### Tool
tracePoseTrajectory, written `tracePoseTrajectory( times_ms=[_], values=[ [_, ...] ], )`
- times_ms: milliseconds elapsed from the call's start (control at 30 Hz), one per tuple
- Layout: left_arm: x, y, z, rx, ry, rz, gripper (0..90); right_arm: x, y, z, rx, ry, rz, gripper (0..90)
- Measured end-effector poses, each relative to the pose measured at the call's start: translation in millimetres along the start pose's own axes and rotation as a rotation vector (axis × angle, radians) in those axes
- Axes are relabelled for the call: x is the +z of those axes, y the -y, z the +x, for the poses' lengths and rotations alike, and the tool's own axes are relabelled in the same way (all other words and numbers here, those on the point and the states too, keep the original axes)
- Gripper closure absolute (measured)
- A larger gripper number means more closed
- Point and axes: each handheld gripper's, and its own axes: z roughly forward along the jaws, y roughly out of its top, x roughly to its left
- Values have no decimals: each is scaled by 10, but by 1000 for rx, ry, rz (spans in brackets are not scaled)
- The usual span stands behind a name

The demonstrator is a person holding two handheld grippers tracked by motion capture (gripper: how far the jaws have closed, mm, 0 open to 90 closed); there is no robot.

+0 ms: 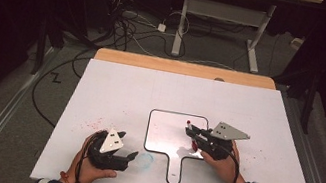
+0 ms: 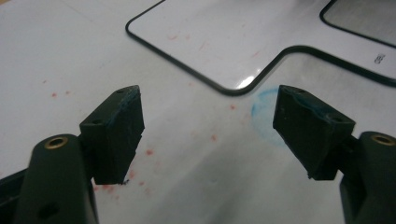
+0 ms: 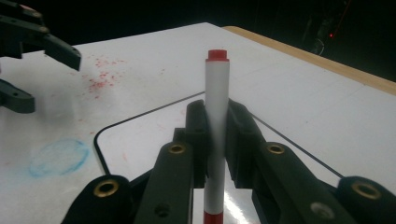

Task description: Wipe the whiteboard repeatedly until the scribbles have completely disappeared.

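A white marker [image 3: 217,84] with red ends stands upright between the jaws of my right gripper [image 3: 217,109], which is shut on its barrel. From above, that gripper [image 1: 192,132] hovers over the right part of a paddle-shaped whiteboard [image 1: 165,127] with a black rim, and the marker's red tip [image 1: 188,123] points up. My left gripper [image 1: 128,146] sits near the front left of the table. Its jaws stand wide apart [image 2: 208,100] with nothing between them, just above the white surface. A round blue smudge [image 2: 264,109] lies by its right jaw.
The white table sheet [image 1: 257,118] carries red ink specks [image 1: 94,122] at the left. A wooden edge [image 1: 185,68] runs along the far side. Beyond it are floor cables [image 1: 127,24] and a desk frame [image 1: 226,11].
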Motion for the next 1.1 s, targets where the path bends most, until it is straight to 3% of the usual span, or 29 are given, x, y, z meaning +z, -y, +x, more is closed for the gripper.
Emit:
tracePoseTrajectory(
  times_ms=[367,500,567,800,933,1100],
  values=[
    [468,-545,-236,11,114,-43,283,-112,-66,76,16,2,-52,814],
    [653,-695,-321,-13,156,-62,293,-131,-72,95,15,3,-61,814],
    [726,-758,-354,-41,197,-89,317,-150,-78,100,14,13,-67,814],
    [953,-937,-564,-50,266,-117,386,-253,-104,96,40,23,-108,814],
    [1014,-1001,-635,-37,259,-121,473,-264,-99,107,45,19,-111,814],
    [1026,-1025,-629,-30,249,-138,550,-296,-93,116,38,22,-112,813]
  ],
)
